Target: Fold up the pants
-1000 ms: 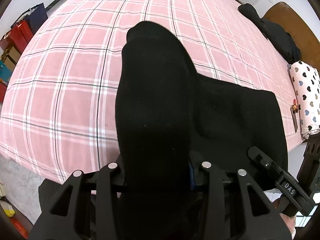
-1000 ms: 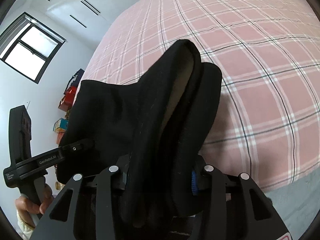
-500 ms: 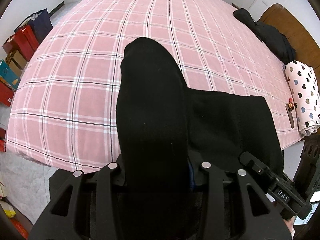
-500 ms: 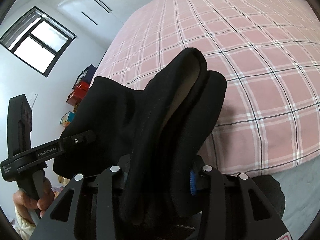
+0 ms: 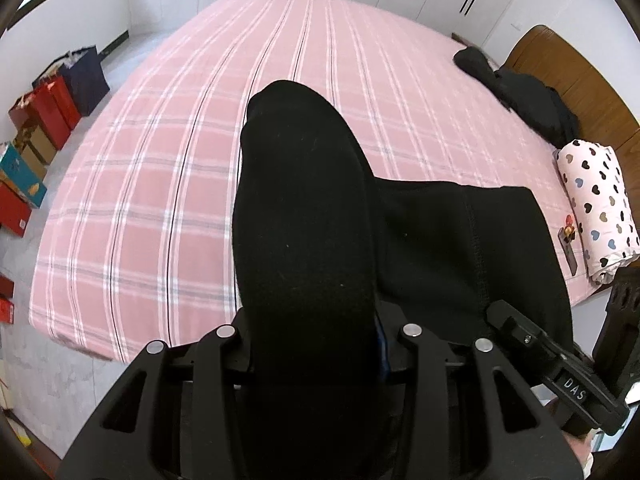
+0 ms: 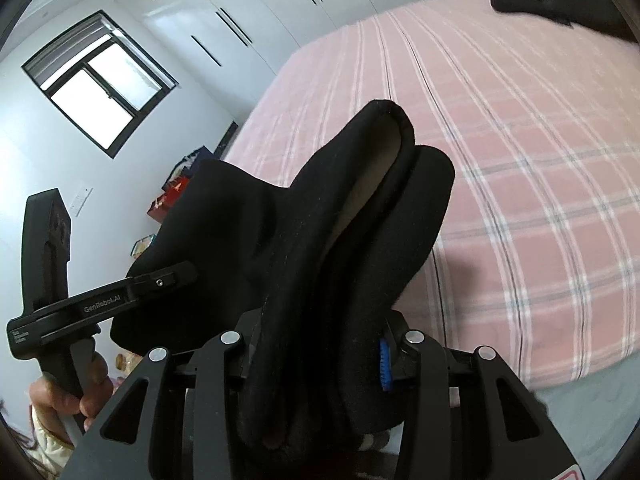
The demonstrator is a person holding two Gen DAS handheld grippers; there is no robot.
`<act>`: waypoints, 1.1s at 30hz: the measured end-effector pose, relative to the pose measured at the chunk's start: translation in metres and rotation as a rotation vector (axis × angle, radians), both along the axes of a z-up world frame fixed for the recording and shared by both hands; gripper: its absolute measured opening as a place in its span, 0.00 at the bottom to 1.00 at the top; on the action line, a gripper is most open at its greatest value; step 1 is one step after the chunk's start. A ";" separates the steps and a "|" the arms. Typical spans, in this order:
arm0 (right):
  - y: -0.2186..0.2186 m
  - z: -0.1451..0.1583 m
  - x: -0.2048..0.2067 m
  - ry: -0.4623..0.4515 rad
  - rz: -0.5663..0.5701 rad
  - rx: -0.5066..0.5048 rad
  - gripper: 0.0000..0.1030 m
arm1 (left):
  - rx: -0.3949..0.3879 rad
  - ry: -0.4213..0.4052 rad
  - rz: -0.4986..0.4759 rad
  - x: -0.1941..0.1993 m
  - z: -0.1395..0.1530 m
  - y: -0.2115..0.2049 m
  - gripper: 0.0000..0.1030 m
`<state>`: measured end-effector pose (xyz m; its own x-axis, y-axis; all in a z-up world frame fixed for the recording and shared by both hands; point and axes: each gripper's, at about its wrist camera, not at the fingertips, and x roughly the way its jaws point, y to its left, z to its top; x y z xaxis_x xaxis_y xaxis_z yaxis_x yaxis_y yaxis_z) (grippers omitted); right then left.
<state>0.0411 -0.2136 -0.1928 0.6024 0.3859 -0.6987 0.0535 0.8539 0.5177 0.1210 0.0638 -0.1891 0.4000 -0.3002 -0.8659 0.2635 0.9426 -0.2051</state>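
Black pants (image 5: 304, 216) hang between both grippers, lifted above the near edge of the pink plaid bed (image 5: 168, 184). My left gripper (image 5: 316, 320) is shut on one end of the cloth, which bulges over the fingers and hides them. My right gripper (image 6: 320, 340) is shut on the other end (image 6: 352, 216), bunched in folds with a pale lining showing. The stretch of cloth between them (image 5: 460, 240) is taut. The left gripper also shows in the right wrist view (image 6: 160, 280), and the right gripper in the left wrist view (image 5: 520, 332).
A black garment (image 5: 520, 92) lies at the bed's far right by the wooden headboard (image 5: 568, 76). A heart-print roll (image 5: 600, 208) and a small object (image 5: 568, 236) lie at the right edge. Bags and boxes (image 5: 48, 120) stand on the floor to the left. White wardrobes (image 6: 280, 4) stand behind.
Both grippers have lifted and pulled back with the pants; more of the bed and the far wall shows now. Both grips are unchanged.
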 end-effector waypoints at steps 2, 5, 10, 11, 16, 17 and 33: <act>-0.002 0.009 0.007 -0.025 -0.003 -0.004 0.37 | -0.005 -0.023 -0.003 0.009 0.007 -0.007 0.38; -0.006 0.022 0.021 -0.061 -0.006 -0.014 0.37 | -0.011 -0.057 -0.010 0.020 0.017 -0.011 0.38; -0.012 0.039 0.052 -0.116 -0.004 -0.028 0.37 | -0.012 -0.110 -0.012 0.042 0.030 -0.019 0.38; -0.013 0.042 0.059 -0.125 0.000 -0.033 0.37 | -0.011 -0.119 -0.011 0.046 0.031 -0.020 0.38; -0.019 0.051 0.091 -0.166 0.007 -0.046 0.37 | -0.010 -0.166 -0.009 0.074 0.042 -0.029 0.38; -0.020 0.053 0.098 -0.173 0.007 -0.048 0.37 | -0.010 -0.173 -0.009 0.079 0.044 -0.031 0.38; -0.047 0.051 0.201 -0.236 0.019 -0.061 0.37 | -0.027 -0.268 0.009 0.170 0.042 -0.055 0.38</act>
<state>0.2416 -0.2602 -0.1419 0.7449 0.3601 -0.5617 -0.0793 0.8837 0.4614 0.2908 0.0086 -0.1471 0.6169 -0.3175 -0.7202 0.3035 0.9402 -0.1546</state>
